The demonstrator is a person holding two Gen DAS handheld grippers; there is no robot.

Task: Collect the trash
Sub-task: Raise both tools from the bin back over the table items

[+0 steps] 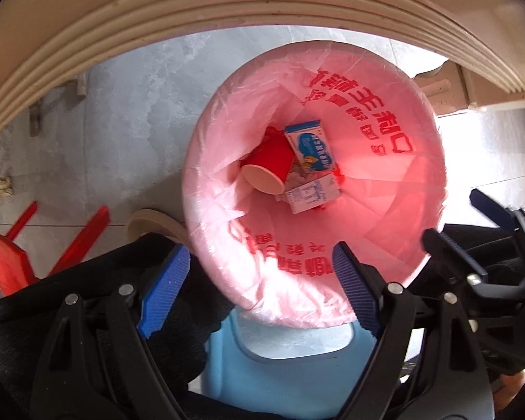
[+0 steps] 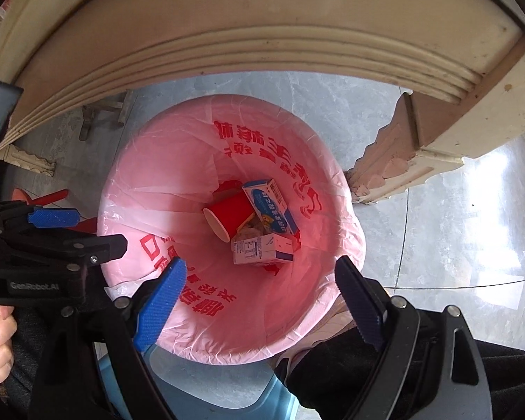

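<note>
Left wrist view: we held the left gripper (image 1: 259, 287) wide apart and empty over the pink-lined bin (image 1: 395, 245). Our right gripper (image 2: 262, 301) hung likewise spread, gripping nothing. At the bottom of the liner lay the red paper cup (image 2: 229, 215), a blue carton (image 2: 269, 206) and a white box (image 2: 262, 248).

bin liner (image 2: 206, 161): translucent pink, red printed characters round the inside. paper cup (image 2: 229, 215): red outside, cream-white inside. upper carton (image 2: 269, 206): white with blue panel and a small yellow figure. lower carton (image 2: 262, 249): white, fine dark print, blue corner. left gripper (image 1: 262, 280): black frame, bright blue ribbed pads. right gripper (image 2: 262, 301): black frame, blue ribbed pads. stool (image 1: 280, 367): pale blue. table edge (image 2: 262, 52): cream, grooved. floor (image 2: 455, 245): grey, marbled.
</note>
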